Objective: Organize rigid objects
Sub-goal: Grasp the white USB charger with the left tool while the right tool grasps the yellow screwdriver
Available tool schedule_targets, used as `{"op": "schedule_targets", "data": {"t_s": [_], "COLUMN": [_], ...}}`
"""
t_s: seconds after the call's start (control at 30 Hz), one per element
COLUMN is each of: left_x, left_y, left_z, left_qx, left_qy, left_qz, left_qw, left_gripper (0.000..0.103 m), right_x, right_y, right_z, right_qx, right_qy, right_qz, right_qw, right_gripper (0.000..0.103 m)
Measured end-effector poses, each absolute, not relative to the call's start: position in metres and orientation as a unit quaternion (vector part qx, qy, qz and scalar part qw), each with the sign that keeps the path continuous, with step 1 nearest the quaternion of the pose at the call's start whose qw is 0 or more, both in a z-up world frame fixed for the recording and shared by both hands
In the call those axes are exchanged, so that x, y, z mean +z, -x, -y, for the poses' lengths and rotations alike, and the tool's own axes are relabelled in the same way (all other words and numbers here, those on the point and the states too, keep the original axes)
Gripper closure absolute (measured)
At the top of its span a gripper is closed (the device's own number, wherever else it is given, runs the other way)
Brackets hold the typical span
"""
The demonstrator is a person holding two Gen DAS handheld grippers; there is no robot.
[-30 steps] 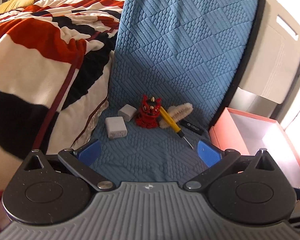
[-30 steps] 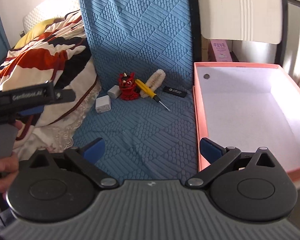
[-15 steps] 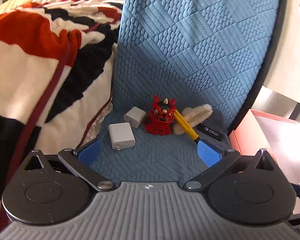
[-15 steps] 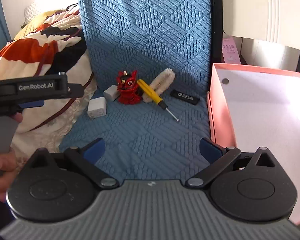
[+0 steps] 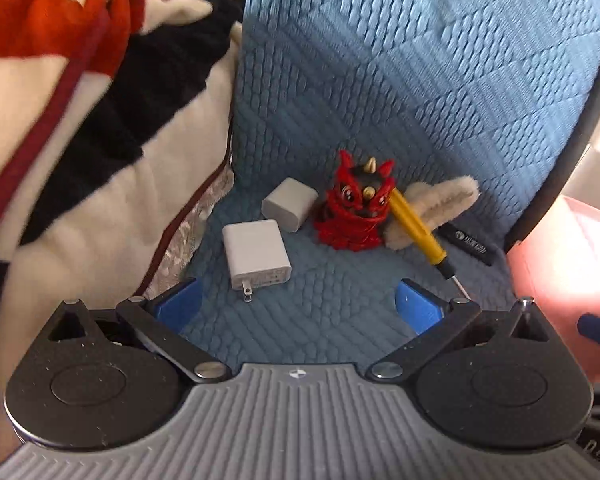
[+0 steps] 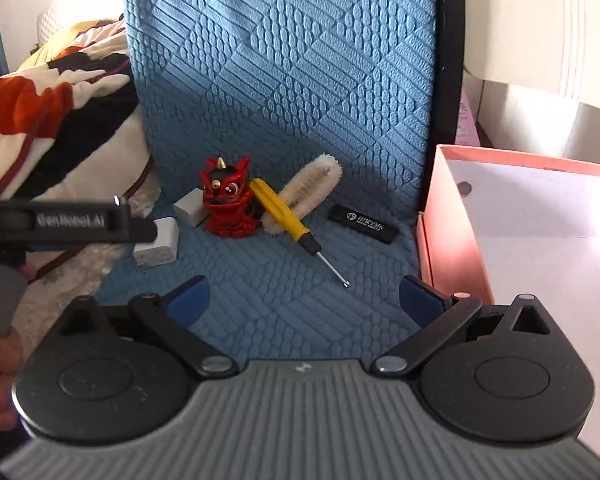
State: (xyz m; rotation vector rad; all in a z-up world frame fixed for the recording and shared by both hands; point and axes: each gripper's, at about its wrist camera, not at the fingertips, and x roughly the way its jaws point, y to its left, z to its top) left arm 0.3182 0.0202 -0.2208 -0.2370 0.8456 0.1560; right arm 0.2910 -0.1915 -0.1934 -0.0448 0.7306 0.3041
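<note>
On the blue quilted seat (image 5: 340, 292) lie a white plug charger (image 5: 256, 254), a smaller white charger block (image 5: 290, 203), a red lion figurine (image 5: 356, 206), a yellow screwdriver (image 5: 418, 232), a fluffy beige brush (image 5: 440, 204) and a black stick (image 5: 470, 246). My left gripper (image 5: 298, 306) is open and empty, just short of the plug charger. My right gripper (image 6: 306, 300) is open and empty, short of the screwdriver (image 6: 288, 216). The figurine (image 6: 226, 202), the black stick (image 6: 364, 224) and the plug charger (image 6: 160, 246) show there too.
A pink open box (image 6: 540, 232) with a white inside stands right of the seat. A striped red, black and white blanket (image 5: 80, 120) is piled at the left. The blue seat back (image 6: 284, 60) rises behind the objects. The left tool body (image 6: 60, 222) crosses the right wrist view.
Both grippers have moved forward toward the objects, which now look larger. The left one has closed in on the white plug charger. Both stay open.
</note>
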Motion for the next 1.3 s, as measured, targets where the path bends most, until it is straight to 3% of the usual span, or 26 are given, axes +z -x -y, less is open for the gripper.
{"op": "schedule_targets", "data": {"t_s": [0.37,0.47,0.7,0.93,1.07,1.3], "left_x": [-0.262,-0.266,-0.271,-0.274,-0.278,-0.283], "left_y": [-0.359,-0.367,-0.378,-0.387,-0.391,-0.395], "left_z": [-0.034,-0.041,-0.042,-0.041,-0.046,-0.046], "left_qx": [0.096,0.090,0.092,0.097,0.118,0.124], "left_qy": [0.125,0.142,0.136,0.111,0.110,0.106], "left_qz": [-0.442,-0.438,-0.439,-0.439,-0.443,-0.448], "left_qw": [0.883,0.883,0.883,0.886,0.882,0.879], "left_gripper": [0.000,0.000,0.000,0.003,0.013,0.013], "right_x": [-0.221,-0.228,-0.245,-0.260,-0.262,-0.272], "right_y": [-0.334,-0.350,-0.384,-0.400,-0.404,-0.415], "right_z": [0.177,0.170,0.152,0.132,0.126,0.119], "right_qx": [0.167,0.163,0.172,0.182,0.174,0.168], "right_qy": [0.046,0.065,0.087,0.131,0.161,0.162], "right_qz": [-0.371,-0.377,-0.387,-0.380,-0.370,-0.387], "right_qw": [0.912,0.910,0.902,0.897,0.899,0.892], "right_gripper": [0.007,0.024,0.036,0.038,0.031,0.031]}}
